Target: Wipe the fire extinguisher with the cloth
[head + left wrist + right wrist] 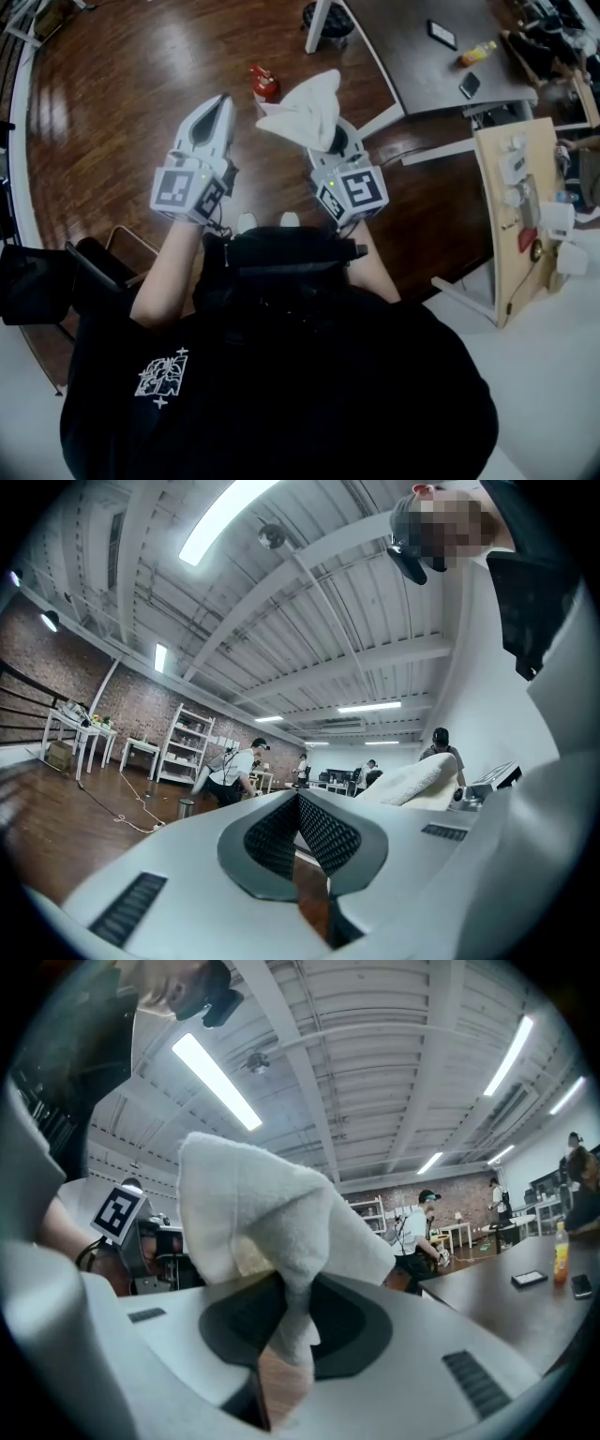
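The cloth [305, 111] is clamped by a fold in the right gripper [286, 1312]. Its bulk is left free above the jaws, presumably so that a loose face can be offered to the fire extinguisher [265, 82], which is seen on the floor [122, 84] beyond both grippers. The left gripper [222, 101] is clenched on nothing, near the extinguisher's left. Both forearms are extended side by side, with the grippers tilted upward.

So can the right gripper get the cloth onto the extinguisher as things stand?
Probably yes: the right gripper is shut on the cloth, and only bare floor surrounds the fire extinguisher, though it sits low.
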### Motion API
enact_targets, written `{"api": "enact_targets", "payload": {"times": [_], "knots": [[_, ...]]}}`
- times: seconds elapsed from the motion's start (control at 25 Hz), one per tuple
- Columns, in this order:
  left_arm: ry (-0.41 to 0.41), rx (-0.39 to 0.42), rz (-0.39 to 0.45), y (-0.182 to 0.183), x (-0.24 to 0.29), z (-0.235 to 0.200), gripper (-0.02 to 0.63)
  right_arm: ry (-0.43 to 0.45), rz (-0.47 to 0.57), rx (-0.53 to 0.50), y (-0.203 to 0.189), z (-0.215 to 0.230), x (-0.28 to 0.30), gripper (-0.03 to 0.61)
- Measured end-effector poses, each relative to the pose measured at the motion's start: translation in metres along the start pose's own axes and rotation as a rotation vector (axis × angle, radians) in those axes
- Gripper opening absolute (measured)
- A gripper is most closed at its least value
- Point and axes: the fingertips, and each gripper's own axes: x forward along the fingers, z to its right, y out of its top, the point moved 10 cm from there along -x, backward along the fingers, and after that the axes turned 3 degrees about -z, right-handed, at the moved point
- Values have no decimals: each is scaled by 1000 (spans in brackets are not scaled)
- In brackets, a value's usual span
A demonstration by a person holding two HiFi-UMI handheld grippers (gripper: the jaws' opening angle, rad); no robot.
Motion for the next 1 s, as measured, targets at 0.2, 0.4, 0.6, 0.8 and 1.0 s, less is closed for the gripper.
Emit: {"api": "enact_targets", "payload": {"times": [0.2,0.4,0.6,0.8,1.0], "knots": [[-8,7,16,3,-2,1,3,-4,-10,-11,1,0,0,95],[-1,4,11,2,-1,0,3,-7,-10,-1,-1,1,1,95],[-8,5,15,1,0,3,3,-1,-5,-1,-1,1,1,95],[-5,6,19,1,-1,3,3,1,-4,-4,-1,2,2,95],[-5,11,20,1,-3,3,3,0,-3,-8,0,1,1,95]]}}
